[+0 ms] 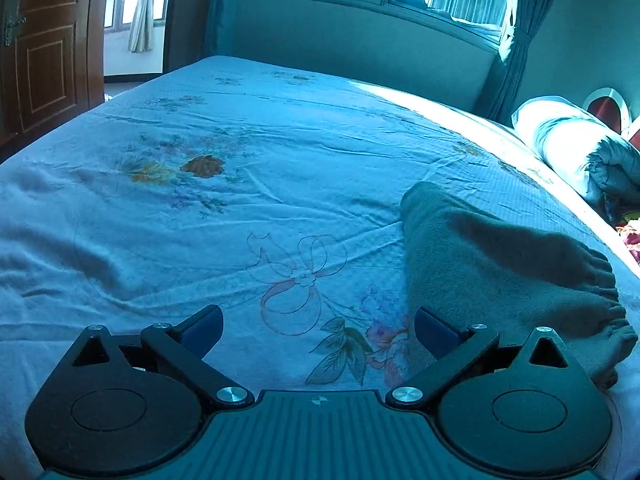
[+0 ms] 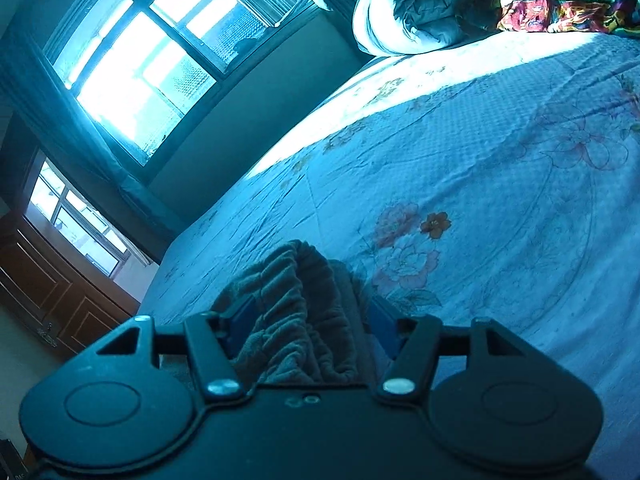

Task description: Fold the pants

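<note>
Between the right gripper (image 2: 308, 330) jaws sits the gathered waistband of the grey pants (image 2: 292, 312), though whether the blue pads actually press it I cannot tell. Left gripper (image 1: 319, 330) hangs spread wide and empty over the floral bedsheet (image 1: 240, 200); the pants lie folded at its two o'clock, bundled quilt (image 1: 576, 144) beyond.

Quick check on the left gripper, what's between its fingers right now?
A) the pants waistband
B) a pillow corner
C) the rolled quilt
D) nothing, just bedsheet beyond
D: the left gripper stands wide open over the flowered bedsheet, and the grey pants lie off to its right side, outside the fingers.
</note>
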`<state>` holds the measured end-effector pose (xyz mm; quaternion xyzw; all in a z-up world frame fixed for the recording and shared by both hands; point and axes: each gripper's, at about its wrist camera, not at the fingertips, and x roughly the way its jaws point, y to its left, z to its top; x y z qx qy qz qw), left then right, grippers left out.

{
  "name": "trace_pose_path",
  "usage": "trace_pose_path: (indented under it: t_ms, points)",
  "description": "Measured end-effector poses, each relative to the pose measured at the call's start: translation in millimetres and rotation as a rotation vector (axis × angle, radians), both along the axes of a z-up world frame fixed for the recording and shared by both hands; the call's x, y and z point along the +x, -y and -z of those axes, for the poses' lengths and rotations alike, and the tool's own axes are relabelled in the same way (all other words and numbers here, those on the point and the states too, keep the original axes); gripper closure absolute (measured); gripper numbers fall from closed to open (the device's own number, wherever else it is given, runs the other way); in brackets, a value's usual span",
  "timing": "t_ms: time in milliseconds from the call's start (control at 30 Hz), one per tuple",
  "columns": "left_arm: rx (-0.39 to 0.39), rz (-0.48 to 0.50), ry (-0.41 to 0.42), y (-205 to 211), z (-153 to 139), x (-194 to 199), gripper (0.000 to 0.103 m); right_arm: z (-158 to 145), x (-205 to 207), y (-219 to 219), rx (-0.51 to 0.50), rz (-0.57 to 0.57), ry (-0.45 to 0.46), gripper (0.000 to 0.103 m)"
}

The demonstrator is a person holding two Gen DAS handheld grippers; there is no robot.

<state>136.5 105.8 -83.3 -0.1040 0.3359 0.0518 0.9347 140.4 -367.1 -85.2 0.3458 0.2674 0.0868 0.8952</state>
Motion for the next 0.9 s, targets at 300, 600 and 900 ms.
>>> trace_pose_path:
  t_ms: [300, 600, 900]
  points:
    - [-0.143, 0.13, -0.048, 20.9, 15.7, 46.7, 0.002, 13.4, 19.8, 5.6, 0.054, -0.101, -0.056, 0.043]
    - [-0.438, 0.23, -0.153, 15.4, 53.7, 95.0, 0.002, 52.2, 60.2, 19.4, 0.242, -0.213, -0.167, 0.041]
    - [-0.498, 0.309, -0.174, 15.2, 67.4, 122.9, 0.002, 79.0, 79.3, 21.9, 0.378, -0.302, -0.196, 0.037]
